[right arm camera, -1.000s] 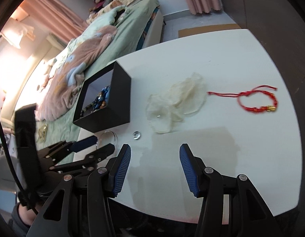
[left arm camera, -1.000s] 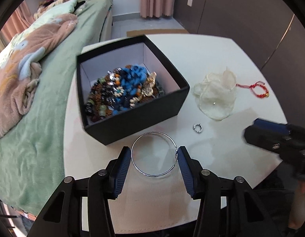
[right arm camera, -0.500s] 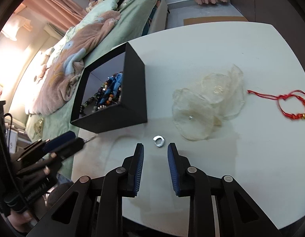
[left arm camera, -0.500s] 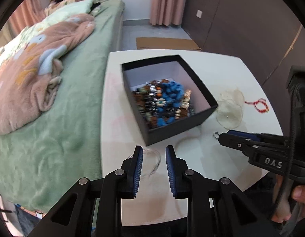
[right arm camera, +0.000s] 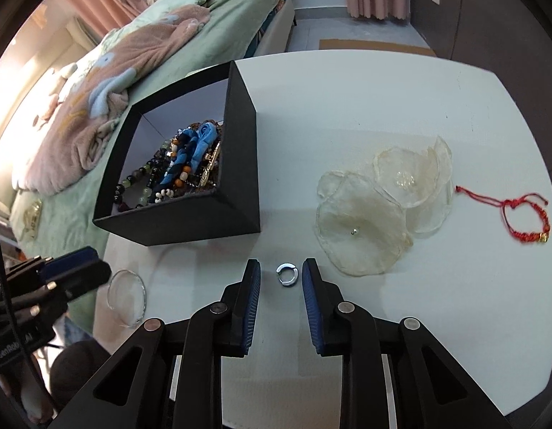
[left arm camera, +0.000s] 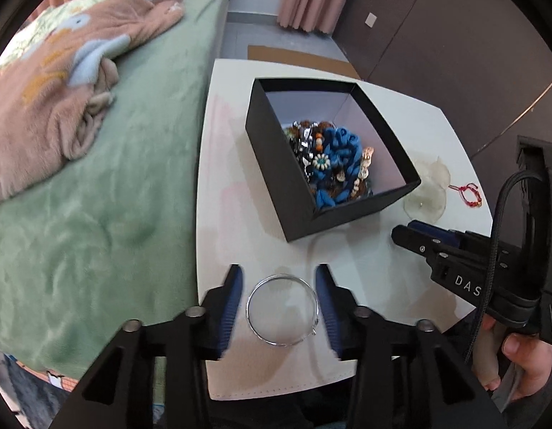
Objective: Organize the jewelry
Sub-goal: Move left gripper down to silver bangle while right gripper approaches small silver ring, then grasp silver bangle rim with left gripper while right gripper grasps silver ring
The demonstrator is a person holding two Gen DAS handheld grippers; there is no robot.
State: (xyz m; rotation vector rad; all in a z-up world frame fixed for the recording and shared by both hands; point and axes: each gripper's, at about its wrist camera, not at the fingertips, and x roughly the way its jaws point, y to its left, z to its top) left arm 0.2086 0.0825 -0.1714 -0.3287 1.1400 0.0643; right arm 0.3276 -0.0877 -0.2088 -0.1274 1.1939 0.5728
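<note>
Straddling untouched jewelry: left tongs (left arm camera: 279,302) opening around bangle (left arm camera: 282,310), right tongs (right arm camera: 281,287) narrow around ring (right arm camera: 287,274).

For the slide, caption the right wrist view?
Right gripper brackets small silver ring on white table, pads not touching.

A thin silver bangle (left arm camera: 283,309) and a small silver ring (right arm camera: 287,274) lie flat on the white table (right arm camera: 383,107), near the black box (right arm camera: 240,164) of beads.
</note>
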